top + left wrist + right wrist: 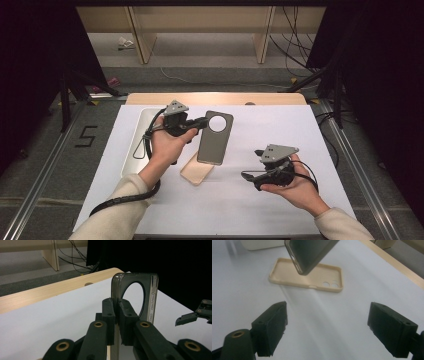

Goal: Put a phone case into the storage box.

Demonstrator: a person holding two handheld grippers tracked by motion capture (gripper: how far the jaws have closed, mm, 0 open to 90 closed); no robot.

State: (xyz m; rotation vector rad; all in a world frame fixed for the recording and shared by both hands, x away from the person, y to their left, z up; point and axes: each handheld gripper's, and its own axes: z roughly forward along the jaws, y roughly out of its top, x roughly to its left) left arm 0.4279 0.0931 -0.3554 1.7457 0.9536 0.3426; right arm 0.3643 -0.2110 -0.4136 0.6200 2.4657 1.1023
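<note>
In the high view, the left gripper (202, 121) is clamped on the edge of a grey phone case (215, 138), near its round camera opening, and holds it lifted above the white table cover (280, 130). A beige phone case (196, 170) lies flat on the cover, just under the lower end of the grey one. The right gripper (248, 176) is well apart from both cases, at the person's right, and its jaws hold nothing. A white tray (140, 125) rests at the left edge of the table.

In the left gripper view, the two black jaws are pressed together on the thin wall of the grey phone case (120, 282), which stands upright, the side buttons at its right edge. The right gripper (186, 318) shows farther off.

In the right gripper view, the jaws stand wide apart with only the white cover between them. Ahead, the beige phone case (287, 273) lies with its hollow side up, and the corner of the grey phone case (309, 252) hangs over it.

The step in hand seems to be carrying the grey case away from the beige one (probably to sort them). To do it well, the left grip should stay firm, because a thin wall can slip, and the case should stay high enough not to drag the beige one.
</note>
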